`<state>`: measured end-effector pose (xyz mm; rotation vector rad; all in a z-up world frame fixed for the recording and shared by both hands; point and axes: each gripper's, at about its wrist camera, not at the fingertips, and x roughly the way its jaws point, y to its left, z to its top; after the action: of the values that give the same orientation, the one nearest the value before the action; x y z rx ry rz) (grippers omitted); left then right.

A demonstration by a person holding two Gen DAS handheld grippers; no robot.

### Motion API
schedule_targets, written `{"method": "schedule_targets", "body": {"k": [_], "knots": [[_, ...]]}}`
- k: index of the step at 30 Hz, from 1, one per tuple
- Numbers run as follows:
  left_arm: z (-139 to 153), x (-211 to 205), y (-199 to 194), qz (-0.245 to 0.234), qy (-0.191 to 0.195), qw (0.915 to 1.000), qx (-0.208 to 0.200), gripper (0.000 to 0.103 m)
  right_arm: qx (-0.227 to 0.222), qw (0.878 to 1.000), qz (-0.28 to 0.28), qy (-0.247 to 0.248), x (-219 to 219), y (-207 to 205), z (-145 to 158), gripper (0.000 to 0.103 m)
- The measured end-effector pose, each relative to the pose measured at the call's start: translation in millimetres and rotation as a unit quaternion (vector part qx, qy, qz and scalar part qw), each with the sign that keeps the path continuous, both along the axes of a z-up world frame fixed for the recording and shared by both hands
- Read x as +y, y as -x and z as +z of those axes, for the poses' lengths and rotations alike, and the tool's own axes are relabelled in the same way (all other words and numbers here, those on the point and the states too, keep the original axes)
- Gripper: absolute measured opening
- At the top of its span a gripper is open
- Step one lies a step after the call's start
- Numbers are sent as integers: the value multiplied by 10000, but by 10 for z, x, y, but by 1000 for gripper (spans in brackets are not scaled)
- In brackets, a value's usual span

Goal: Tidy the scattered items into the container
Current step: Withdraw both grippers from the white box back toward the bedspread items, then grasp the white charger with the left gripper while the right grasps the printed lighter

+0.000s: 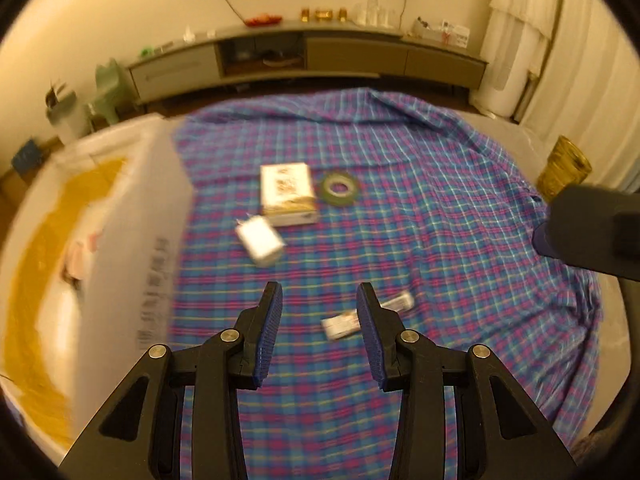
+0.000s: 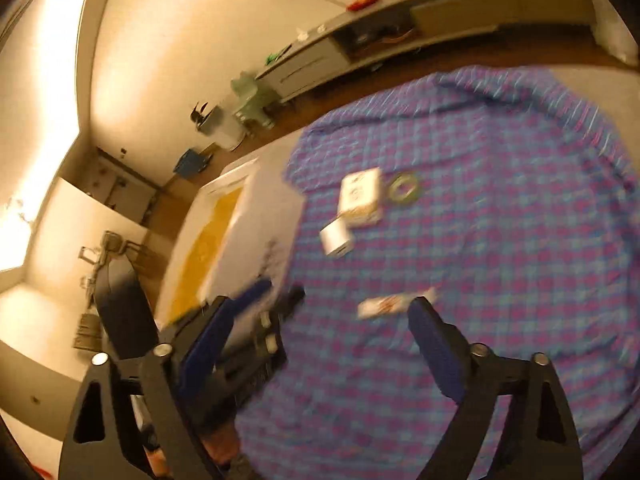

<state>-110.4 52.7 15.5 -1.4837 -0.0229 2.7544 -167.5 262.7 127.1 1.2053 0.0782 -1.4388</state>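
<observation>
A white cardboard container with a yellow lining stands at the left on the plaid cloth; something pale lies inside it. On the cloth lie a white printed box, a green tape roll, a small white block and a thin white tube. My left gripper is open and empty above the cloth, just before the tube. My right gripper is open and empty, with the tube between its fingers' line and the container to its left. The left gripper shows blurred in the right wrist view.
A gold patterned cup stands at the table's right edge. The right gripper's body shows at the right of the left wrist view. A long low cabinet runs along the far wall. Both views are motion blurred.
</observation>
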Motion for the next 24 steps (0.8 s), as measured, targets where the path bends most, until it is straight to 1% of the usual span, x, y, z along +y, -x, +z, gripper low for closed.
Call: {"method": "schedule_targets", "body": {"k": [1, 3, 4, 6, 8, 10, 11, 12, 14, 15, 17, 19, 20, 21, 22, 23, 24], "knots": [[-88, 10, 92, 140, 24, 9999, -93, 45, -7, 10000, 30, 58, 8, 43, -20, 78], [-272, -42, 280, 439, 114, 9987, -228, 45, 5, 9999, 158, 54, -5, 63, -82, 67], [-368, -94, 373, 550, 173, 9979, -285, 45, 64, 9997, 250, 11, -33, 57, -128, 65], [-483, -216, 487, 718, 215, 9966, -347, 45, 391, 9981, 439, -183, -127, 27, -240, 61], [-558, -365, 581, 826, 47, 9963, -229, 47, 840, 9936, 643, -399, -217, 29, -346, 61], [-609, -457, 669, 854, -59, 9961, -203, 48, 1343, 9843, 1004, -549, -342, -30, -480, 62], [-629, -478, 711, 798, -128, 9966, -146, 48, 1628, 9777, 1182, -597, -399, -65, -566, 62], [-653, -483, 736, 759, -136, 9970, -83, 51, 1914, 9705, 1314, -651, -452, -99, -653, 62], [-722, -481, 799, 752, 22, 9970, -173, 51, 2392, 9561, 1543, -691, -536, -183, -787, 62], [-742, -478, 821, 683, 1, 9975, -203, 52, 2508, 9504, 1712, -669, -575, -226, -848, 62], [-760, -491, 802, 597, -98, 9981, -133, 52, 2697, 9409, 1916, -727, -646, -270, -963, 62], [-783, -528, 767, 494, -215, 9985, -78, 50, 2793, 9351, 2009, -849, -693, -279, -1060, 62], [-779, -561, 742, 455, -234, 9987, 14, 38, 2788, 9338, 2052, -906, -712, -278, -1110, 62], [-785, -596, 734, 442, -253, 9987, 51, 31, 2763, 9331, 2097, -948, -721, -278, -1156, 62], [-791, -643, 736, 424, -310, 9986, 90, 31, 2709, 9331, 2155, -977, -727, -286, -1198, 61], [-790, -691, 733, 403, -412, 9983, 119, 31, 2651, 9327, 2231, -999, -733, -303, -1234, 56], [-794, -720, 736, 400, -462, 9980, 136, 31, 2660, 9304, 2301, -1029, -735, -328, -1272, 55]]}}
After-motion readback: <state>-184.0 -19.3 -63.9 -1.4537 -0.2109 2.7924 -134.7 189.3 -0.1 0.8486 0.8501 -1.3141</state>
